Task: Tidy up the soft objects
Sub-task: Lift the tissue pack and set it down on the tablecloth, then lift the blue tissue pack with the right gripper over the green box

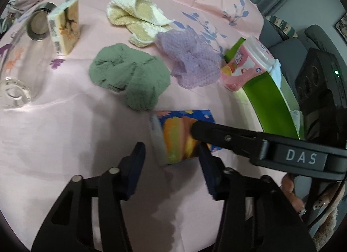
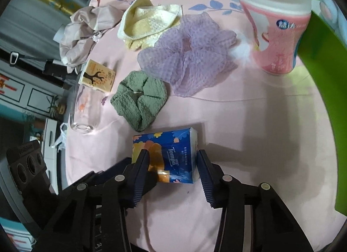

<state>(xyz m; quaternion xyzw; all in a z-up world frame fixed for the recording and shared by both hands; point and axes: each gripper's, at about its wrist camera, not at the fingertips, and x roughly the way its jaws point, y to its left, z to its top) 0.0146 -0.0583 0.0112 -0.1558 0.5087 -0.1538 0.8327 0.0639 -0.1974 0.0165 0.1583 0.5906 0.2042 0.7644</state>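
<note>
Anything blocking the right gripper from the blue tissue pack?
Nothing visible. The blue tissue pack lies between the fingers of the right gripper on the pink cloth. The left gripper sits close on the pack's other side, crowding it.

A home, most likely a living room or bedroom, is being shown. A surface is being covered by a pink floral cloth [image 1: 65,143], with a crumpled pink sheet [image 2: 82,30] being left at its far edge. Grey upholstered seating [image 1: 288,52] and a white panelled cabinet [image 2: 26,95] are being seen beyond it.
</note>
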